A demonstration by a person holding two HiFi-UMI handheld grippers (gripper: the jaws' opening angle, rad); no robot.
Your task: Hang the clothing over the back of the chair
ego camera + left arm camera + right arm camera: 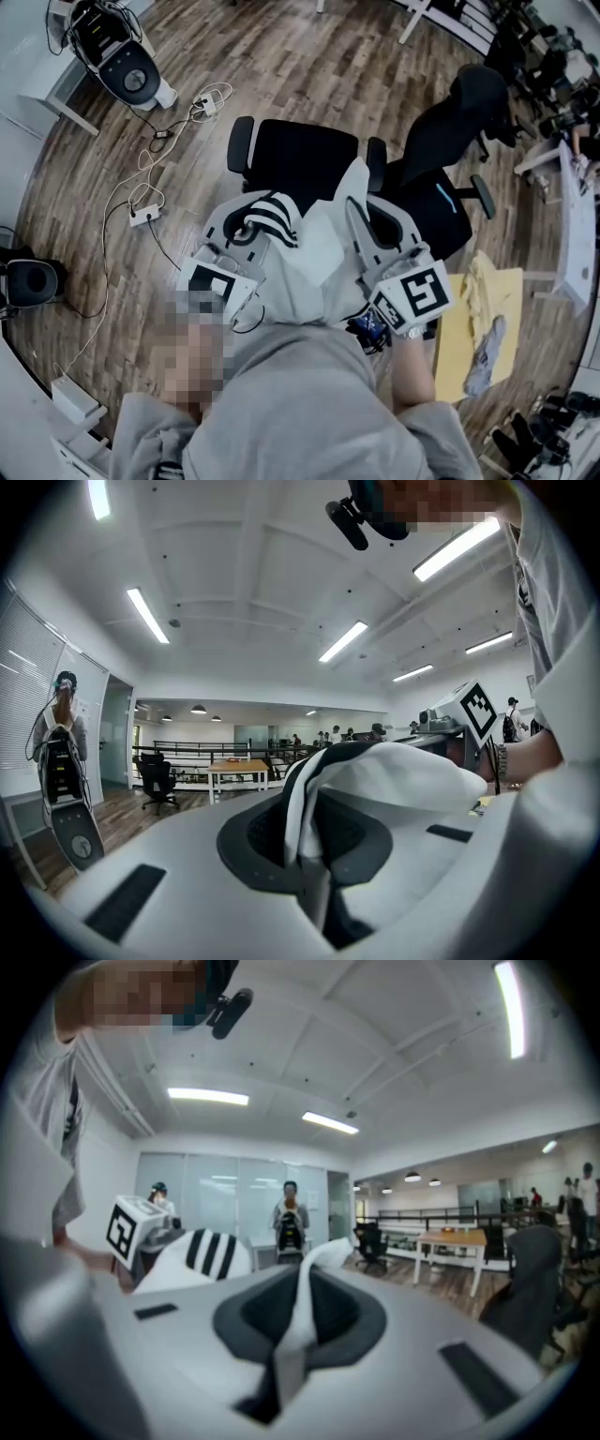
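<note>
A white garment with black stripes (pixel 314 258) hangs stretched between my two grippers, just in front of a black office chair (pixel 298 159). My left gripper (pixel 251 228) is shut on the striped shoulder of the garment (pixel 384 780). My right gripper (pixel 361 208) is shut on the other edge, a white fold of the garment (pixel 305 1307) pinched between its jaws. In the right gripper view the striped part (pixel 211 1255) and the left gripper's marker cube (pixel 127 1227) show at the left. The chair's backrest lies just beyond the cloth in the head view.
A second black chair (pixel 459 159) stands right of the first. A yellow table (pixel 483 319) with cloth on it is at the lower right. Cables and a power strip (pixel 145 216) lie on the wooden floor at the left. People and desks stand in the room's background.
</note>
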